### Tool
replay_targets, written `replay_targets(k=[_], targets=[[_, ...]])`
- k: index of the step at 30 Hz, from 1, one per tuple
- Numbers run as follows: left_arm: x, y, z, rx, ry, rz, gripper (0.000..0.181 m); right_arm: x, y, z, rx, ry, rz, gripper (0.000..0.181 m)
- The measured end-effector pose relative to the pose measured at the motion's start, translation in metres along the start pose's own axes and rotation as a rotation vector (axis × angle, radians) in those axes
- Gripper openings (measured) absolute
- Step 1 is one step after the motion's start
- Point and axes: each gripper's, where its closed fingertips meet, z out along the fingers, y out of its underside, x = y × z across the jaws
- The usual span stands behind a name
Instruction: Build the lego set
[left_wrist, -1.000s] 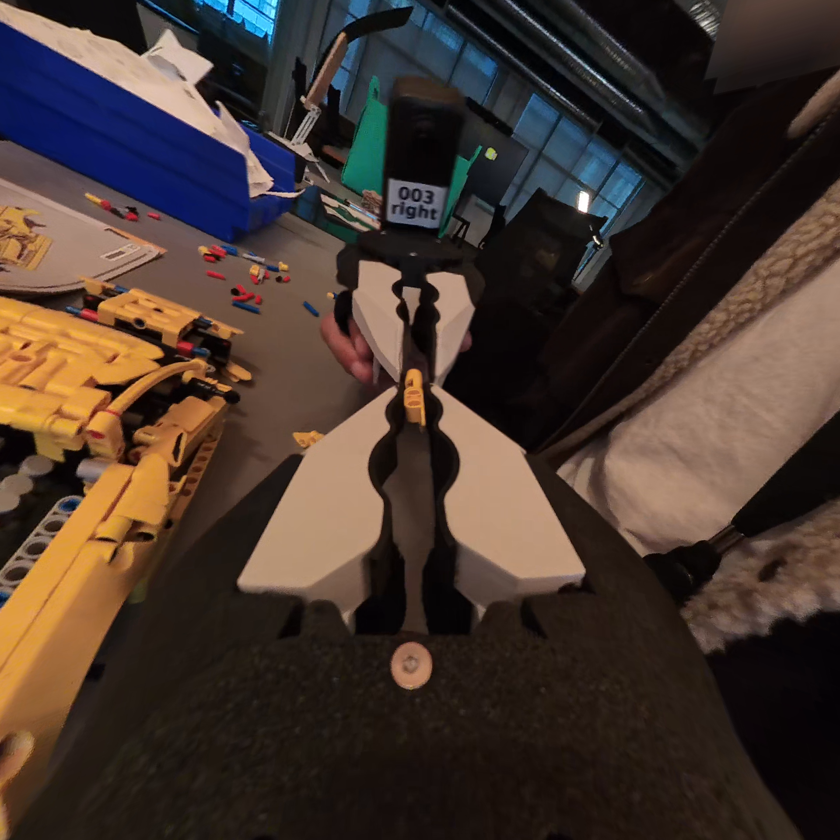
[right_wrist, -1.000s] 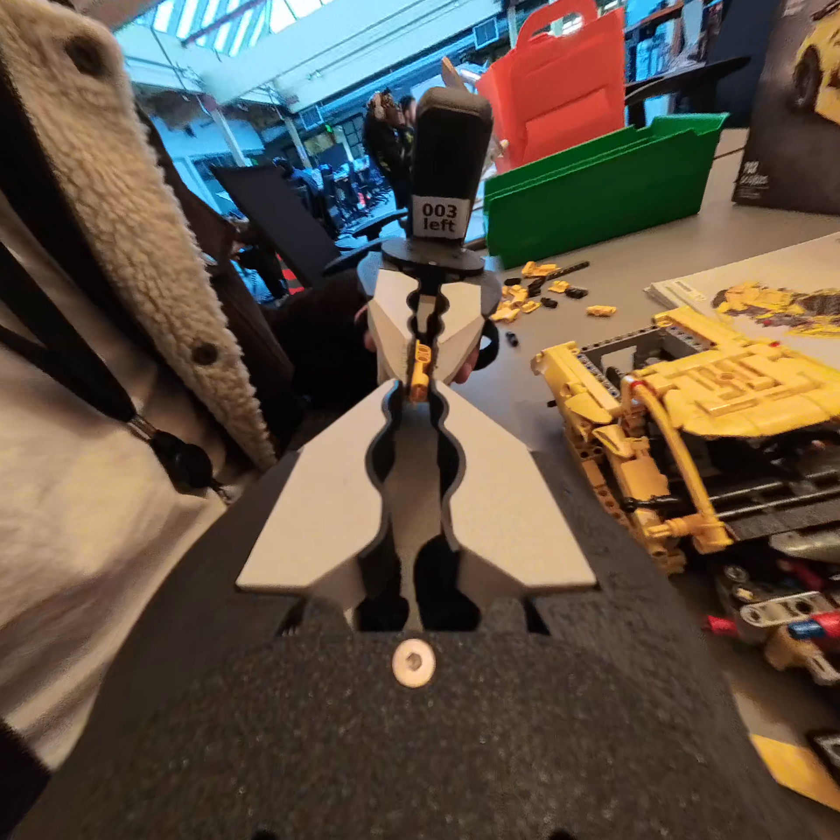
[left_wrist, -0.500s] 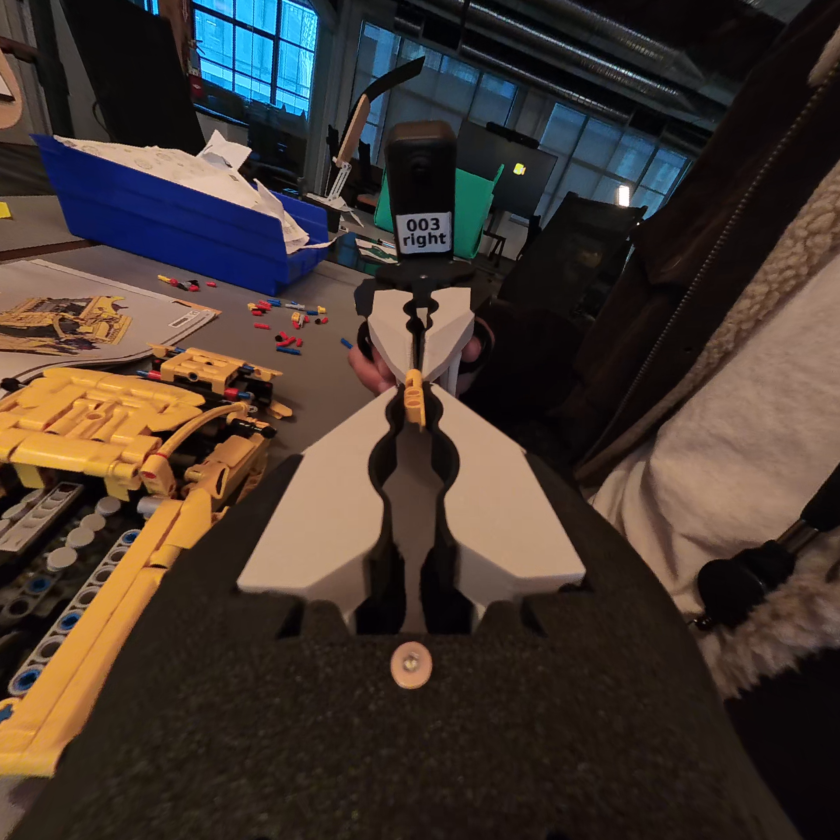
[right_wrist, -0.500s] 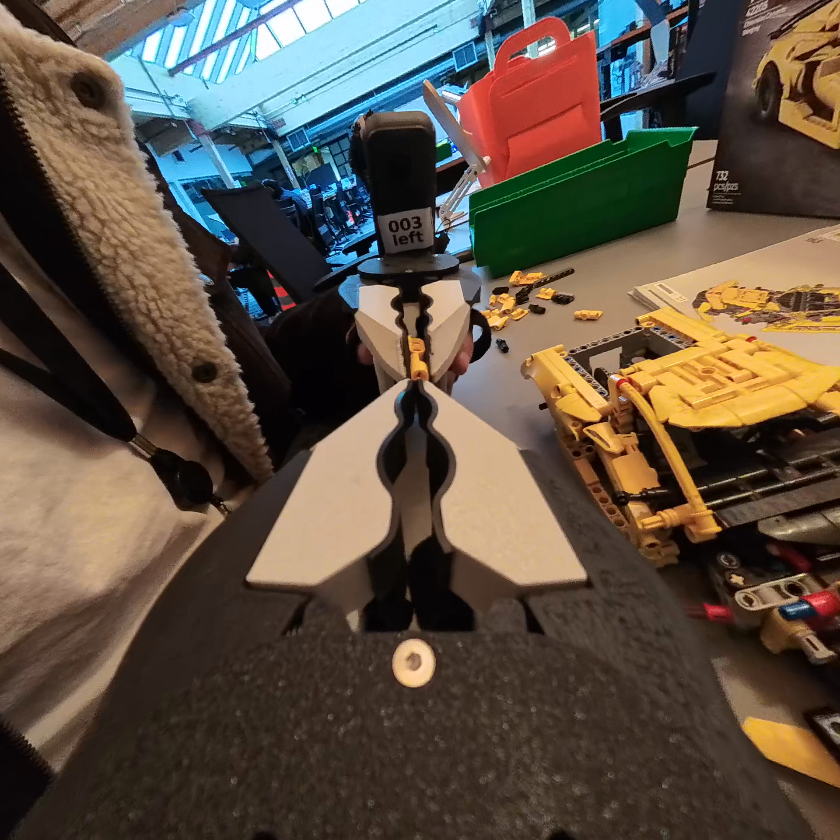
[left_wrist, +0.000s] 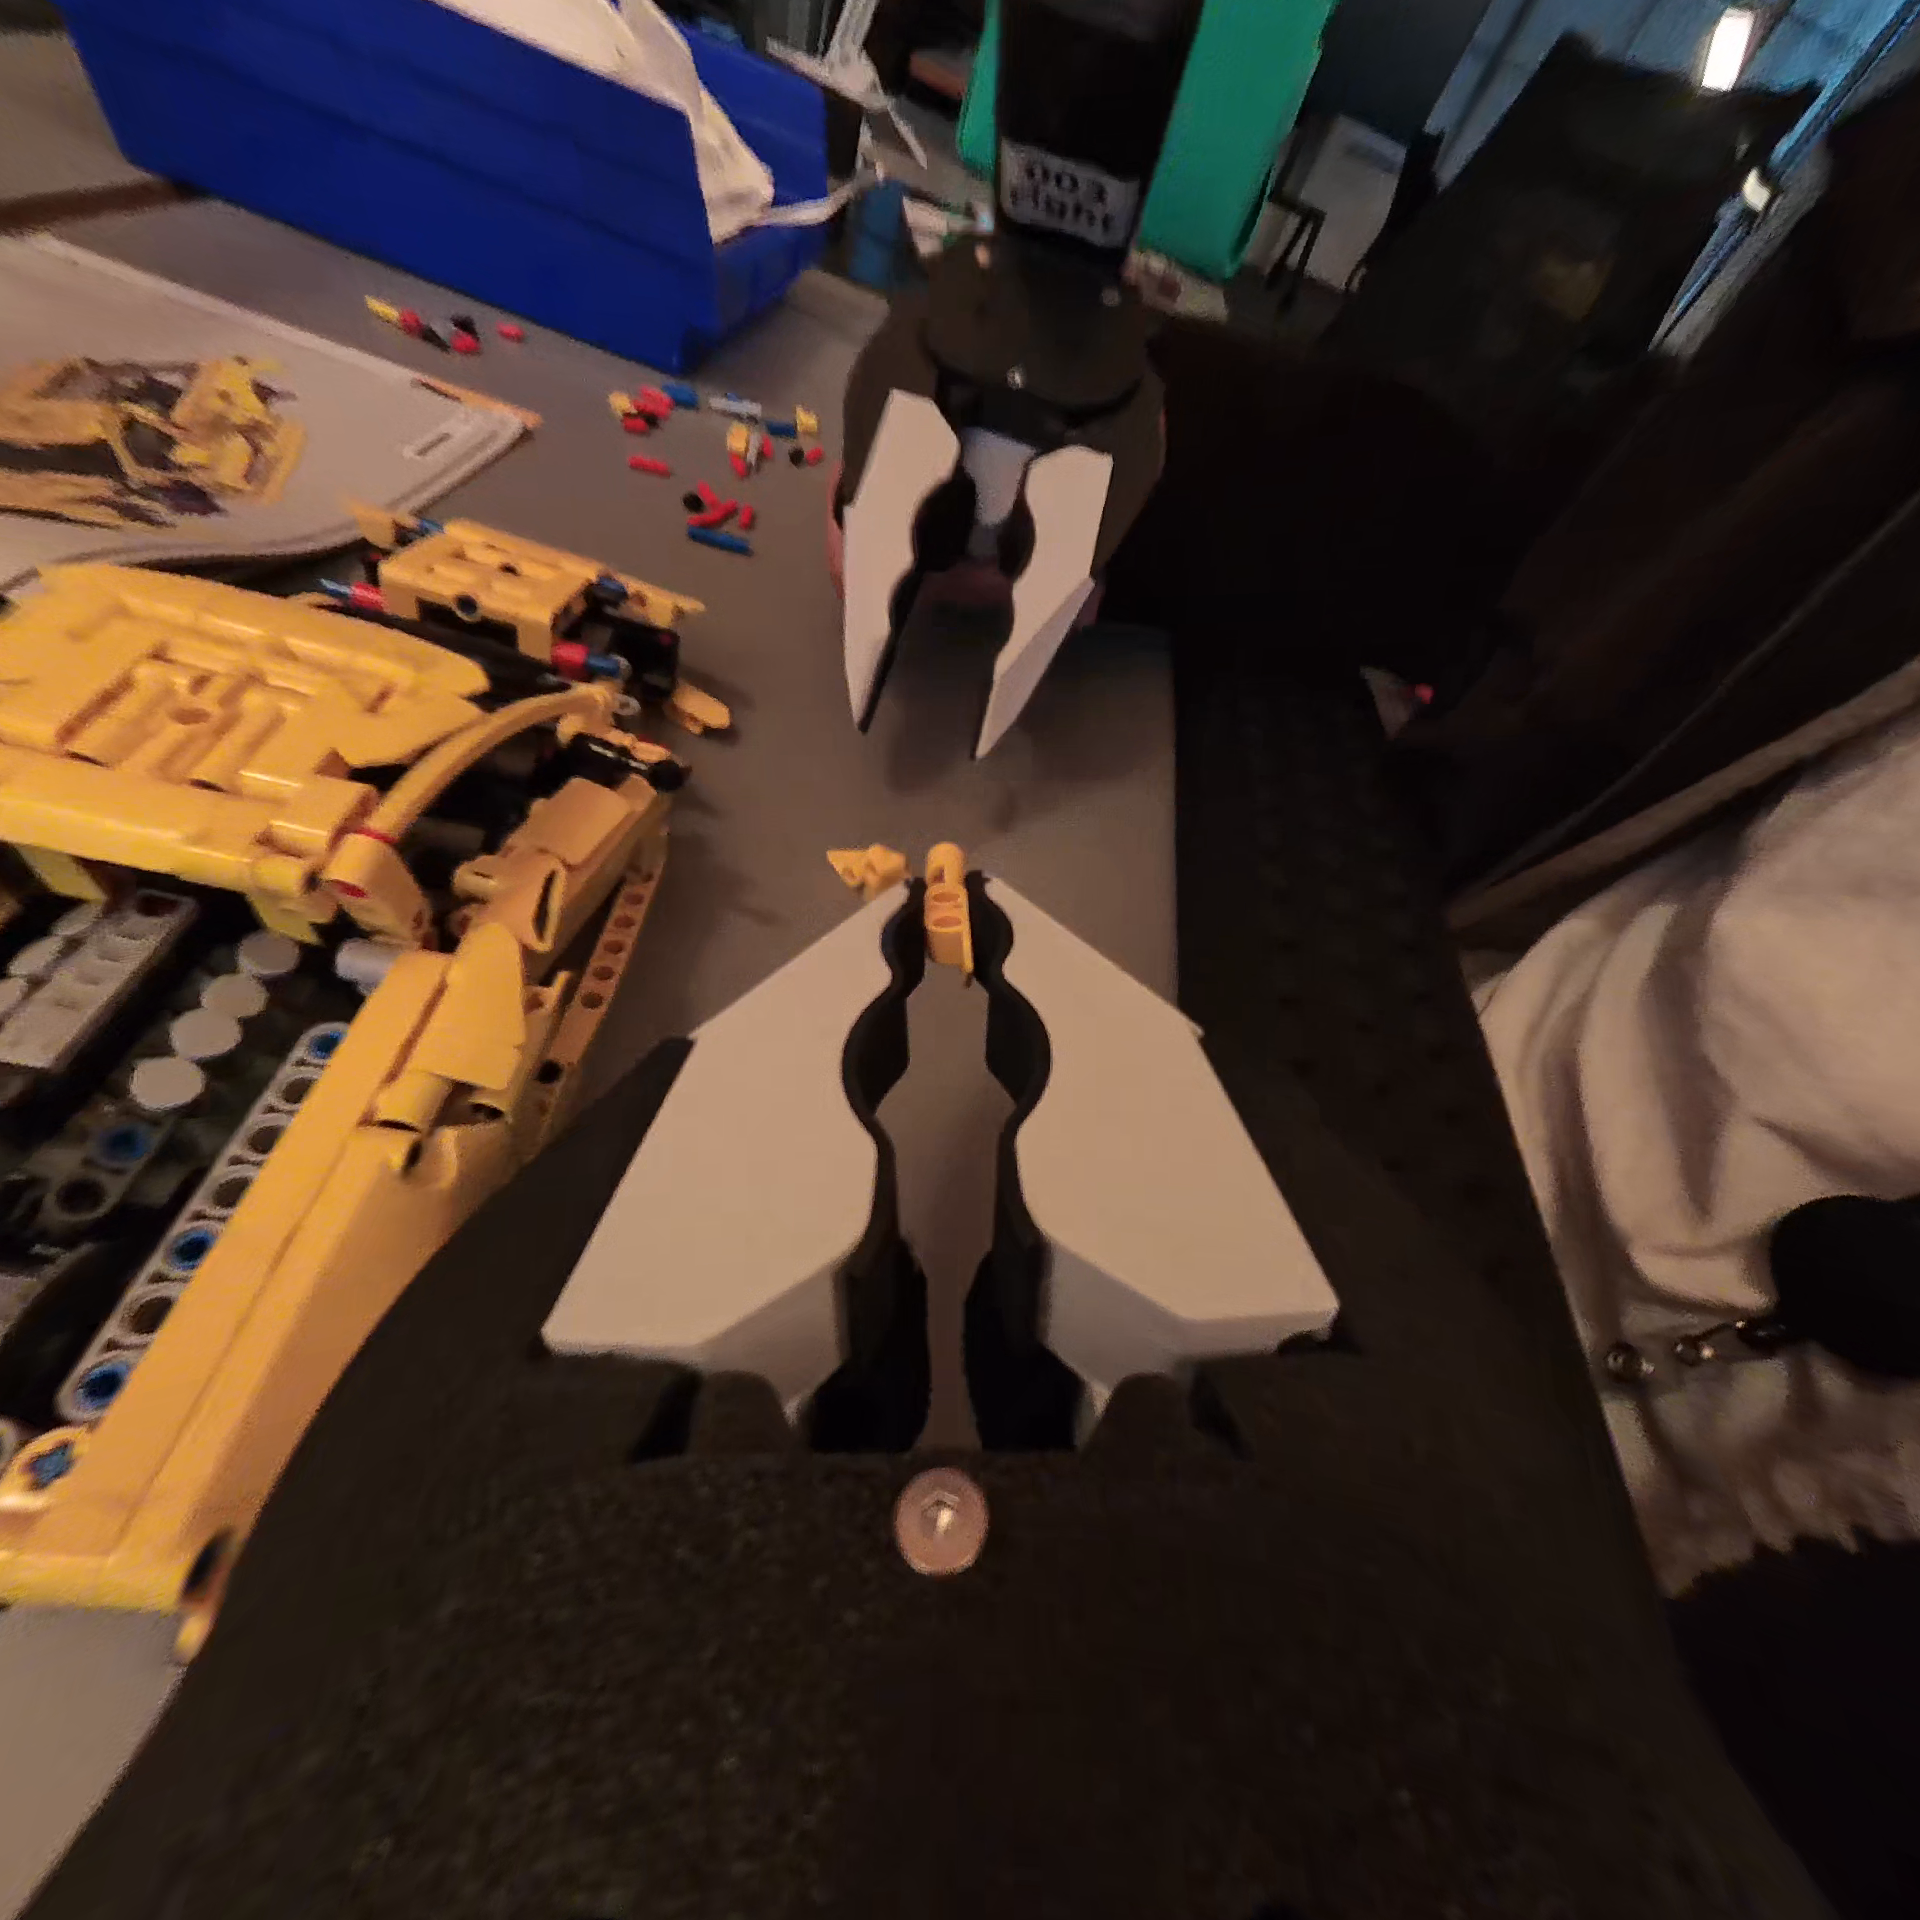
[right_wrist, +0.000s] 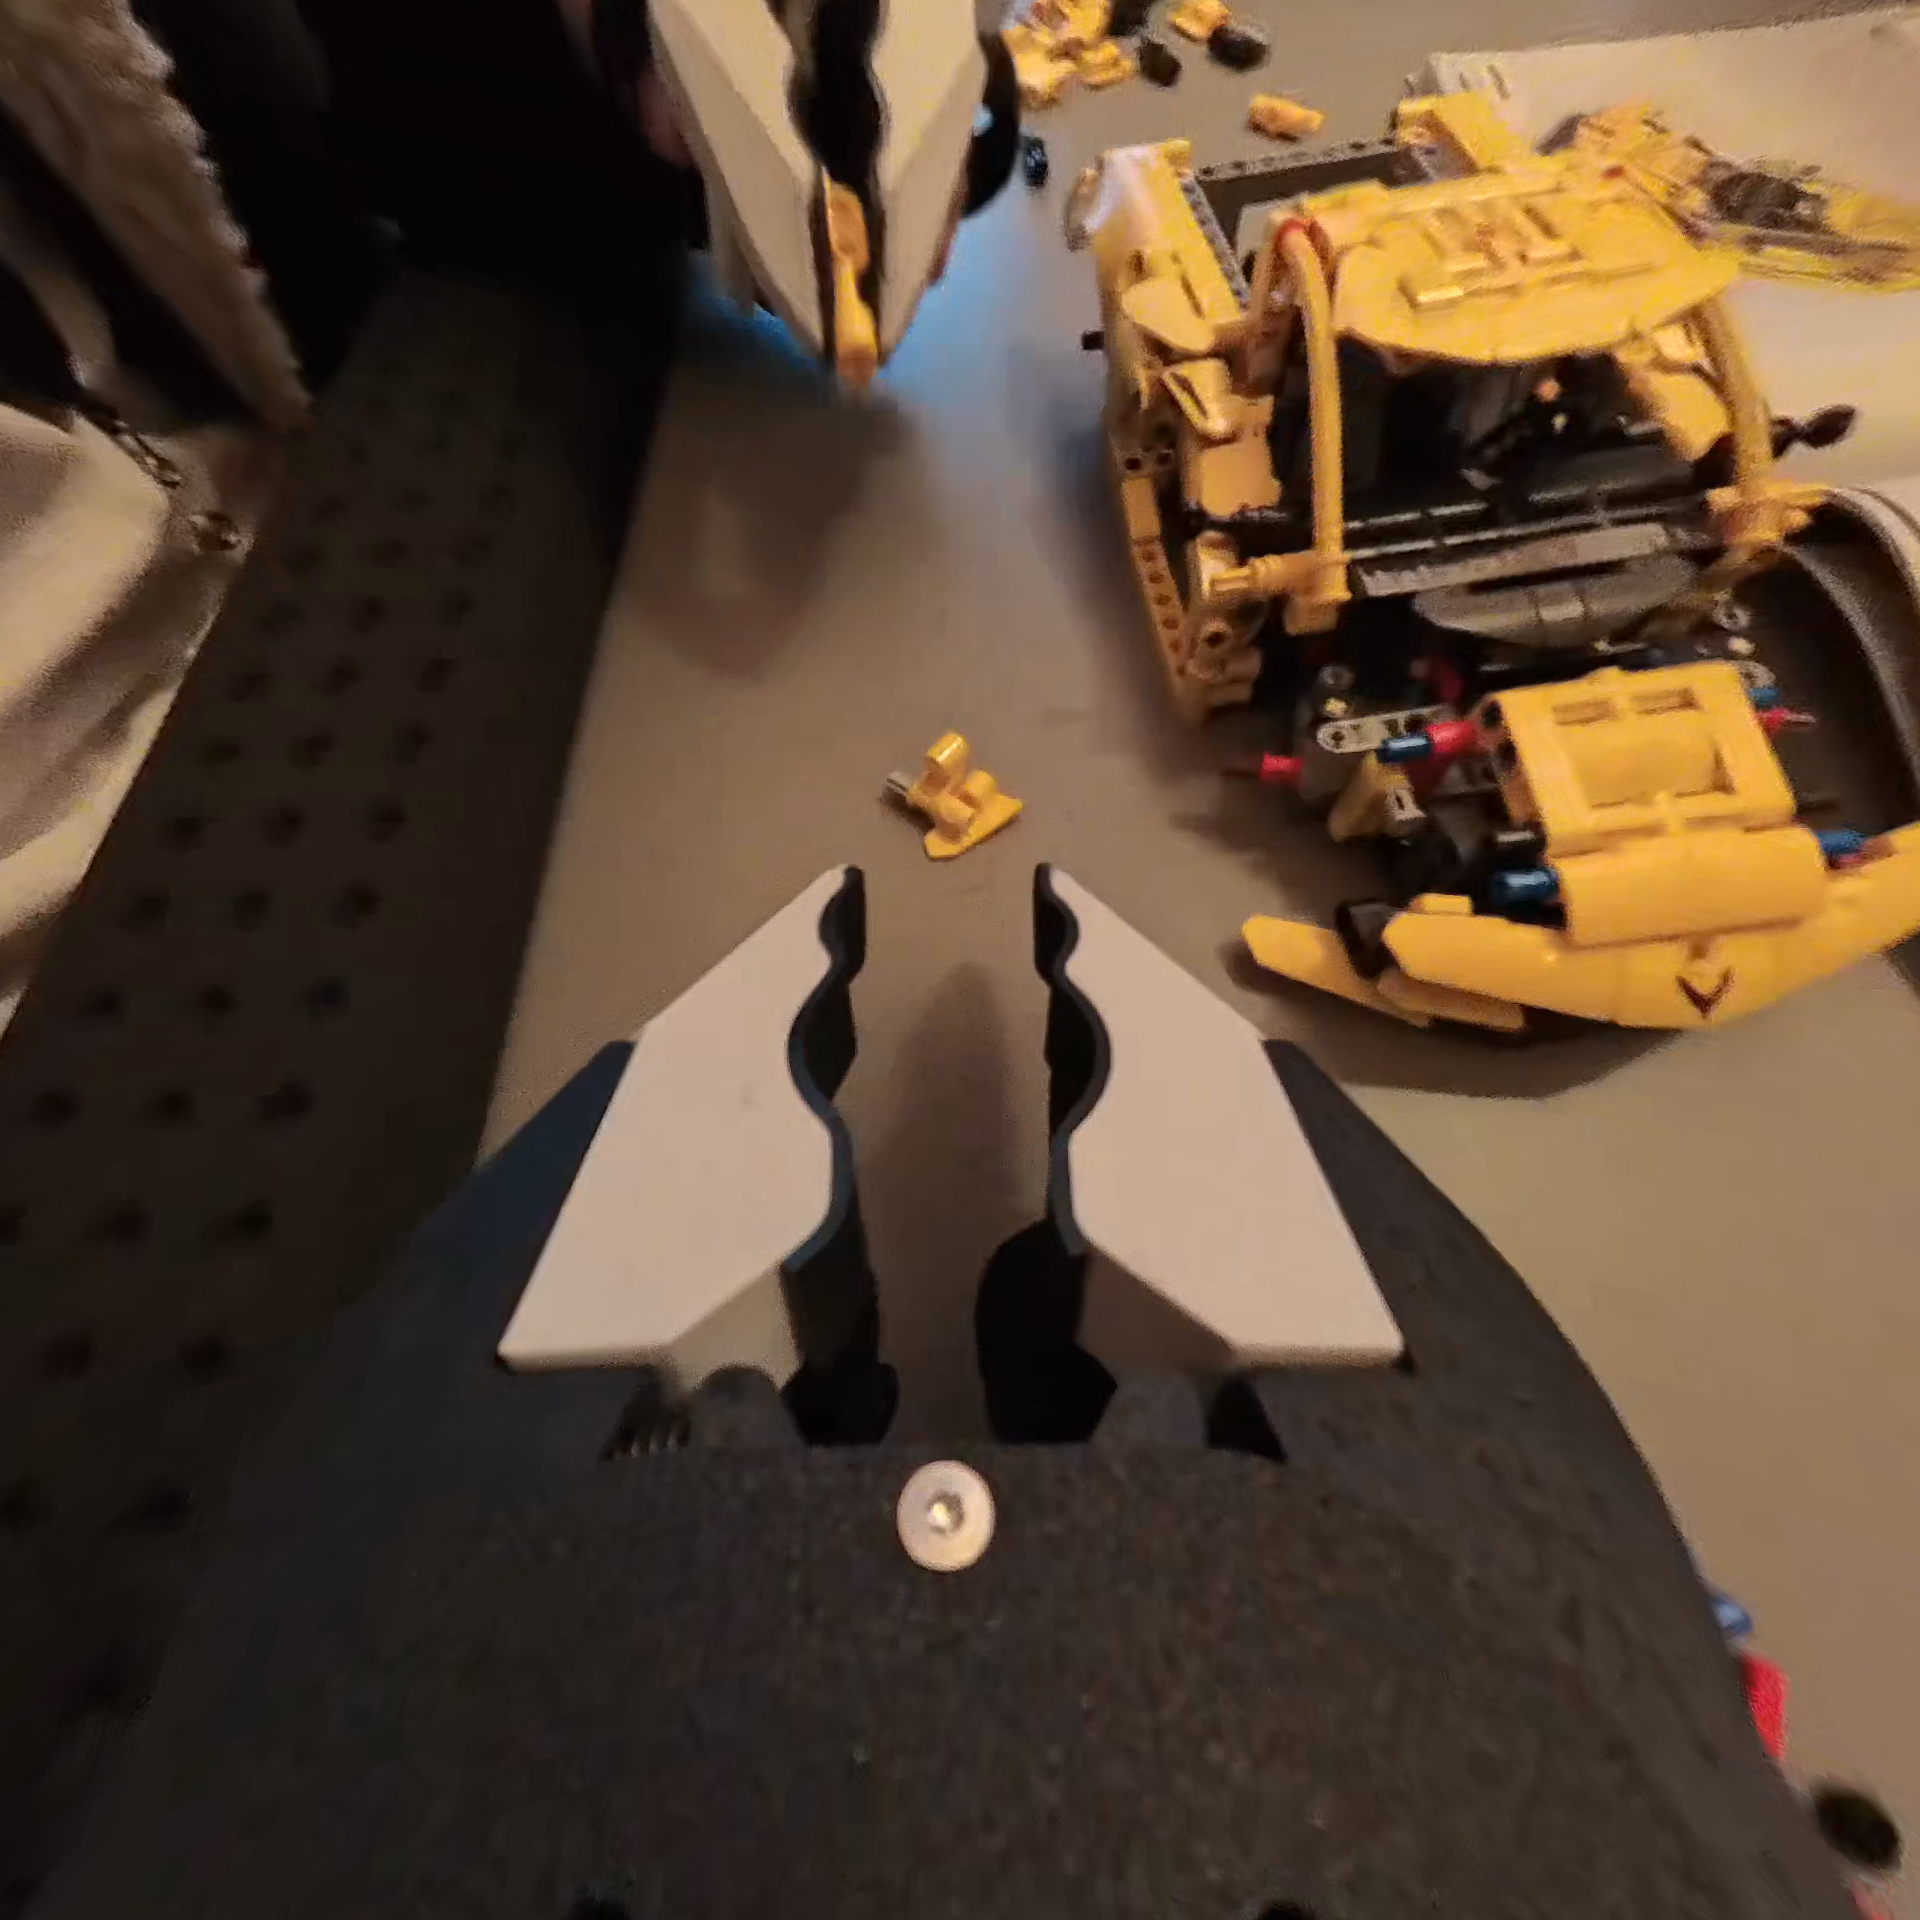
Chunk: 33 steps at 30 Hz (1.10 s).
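Left tongs (left_wrist: 943, 883): clamped on a small yellow lego beam (left_wrist: 948, 914), which stands pinched between the very tips with its round holes facing the camera; the same tongs show from the right wrist view (right_wrist: 854, 364), pointing down toward the worktop with the beam held upright.
Right tongs (right_wrist: 945, 883): apart, nothing between the fingers, held low over the worktop (right_wrist: 748, 644); seen from the left wrist view (left_wrist: 914, 732) they point down and toward the camera, tips spread.
Loose yellow piece (right_wrist: 951, 798): lies on the bare worktop just ahead of the right tongs' tips, not touching them; in the left wrist view it (left_wrist: 868, 864) sits just beside the tip of the left tongs.
Yellow lego car (right_wrist: 1455, 447): partly built, on the worktop to the right of both tongs in the right wrist view, black and grey inner frame exposed; a separate yellow sub-assembly (right_wrist: 1621, 821) lies in front of it.
Instruction booklet (left_wrist: 208, 447): open, flat, beyond the car.
Small parts (left_wrist: 717, 457): red, blue and yellow bits scattered near a blue bin (left_wrist: 436, 156).
Picture quality: both views blurred.
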Motion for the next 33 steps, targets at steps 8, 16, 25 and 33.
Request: replay_targets(k=[8, 16, 25, 33], targets=[[-0.001, 0.011, 0.007, -0.059, -0.026, 0.016, 0.007, -0.001, -0.002, 0.03, -0.133, -0.161, -0.234, 0.023], [0.001, 0.02, 0.011, -0.104, -0.022, 0.03, 0.007, -0.002, 0.001, 0.046, -0.181, -0.263, -0.27, 0.017], [0.003, 0.006, 0.006, -0.017, -0.031, 0.126, 0.007, -0.019, -0.025, 0.044, -0.085, -0.265, 0.217, 0.016], [0.005, -0.034, -0.018, 0.232, 0.029, 0.032, 0.007, -0.02, -0.103, 0.024, 0.38, -0.367, 0.632, 0.015]])
